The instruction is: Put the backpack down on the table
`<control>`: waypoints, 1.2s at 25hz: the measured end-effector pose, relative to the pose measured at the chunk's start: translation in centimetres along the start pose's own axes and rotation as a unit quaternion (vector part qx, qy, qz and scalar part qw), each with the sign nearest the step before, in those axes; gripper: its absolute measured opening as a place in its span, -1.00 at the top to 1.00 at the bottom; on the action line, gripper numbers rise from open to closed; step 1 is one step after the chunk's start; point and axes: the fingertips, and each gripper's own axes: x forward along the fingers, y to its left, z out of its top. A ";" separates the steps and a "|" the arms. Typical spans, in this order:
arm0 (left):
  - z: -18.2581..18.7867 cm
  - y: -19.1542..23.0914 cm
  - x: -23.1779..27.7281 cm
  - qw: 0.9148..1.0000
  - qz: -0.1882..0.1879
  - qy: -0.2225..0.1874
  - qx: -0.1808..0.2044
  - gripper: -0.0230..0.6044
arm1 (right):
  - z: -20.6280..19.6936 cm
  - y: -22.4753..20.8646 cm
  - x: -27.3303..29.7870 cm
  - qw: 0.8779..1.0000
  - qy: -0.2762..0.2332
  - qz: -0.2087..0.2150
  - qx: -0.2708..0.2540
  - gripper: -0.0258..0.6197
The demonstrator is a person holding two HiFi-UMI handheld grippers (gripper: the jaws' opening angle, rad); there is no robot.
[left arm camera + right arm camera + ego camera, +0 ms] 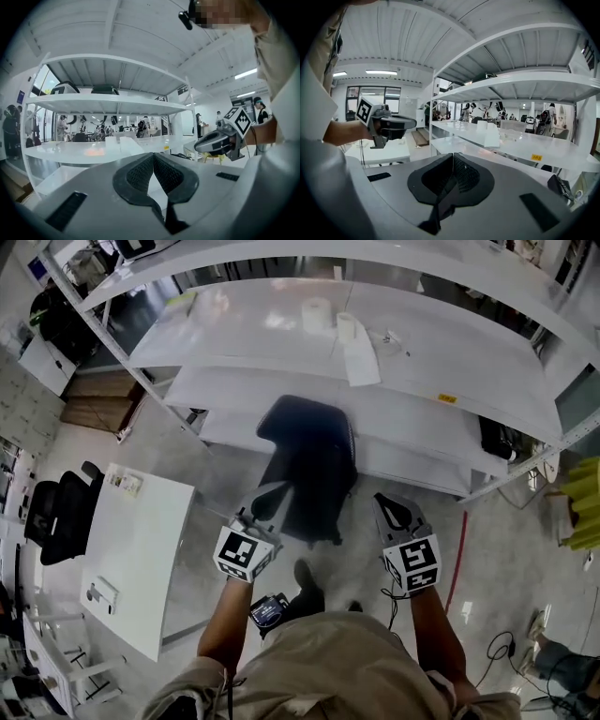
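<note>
The dark backpack (309,470) hangs over the floor in front of me, below the white table (450,352) of the shelving rack. My left gripper (272,498) meets the backpack's left side and is shut on a dark strap (168,216) that hangs from its jaws. My right gripper (394,510) is to the right of the bag, also shut on a dark strap (439,206). In the left gripper view the left gripper (153,163) faces the table (84,152), with the right gripper (219,141) beside it. The right gripper view shows the right gripper (452,165) and the left gripper (393,124).
Two paper rolls (317,313) and a white sheet (361,362) lie on the table top. A lower shelf (412,423) carries a dark item (497,439) at the right. A small white desk (141,549) and black chairs (56,512) stand to the left.
</note>
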 end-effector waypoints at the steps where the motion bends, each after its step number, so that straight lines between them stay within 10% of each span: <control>1: -0.3 1.3 0.5 1.000 -0.006 0.002 0.000 0.88 | 0.2 0.0 1.2 1.000 0.000 -0.005 0.002 0.84; 17: -7.3 13.5 8.4 0.998 -0.040 0.043 0.001 0.88 | -2.1 -1.1 16.1 1.000 0.011 -0.017 0.015 0.84; 27: -17.0 16.5 13.6 0.993 -0.001 0.118 -0.021 0.87 | -10.8 -4.1 24.0 0.997 0.062 0.027 0.037 0.83; 30: -20.9 17.2 15.6 0.990 0.010 0.140 -0.023 0.87 | -14.8 -4.9 26.7 0.995 0.076 0.036 0.057 0.45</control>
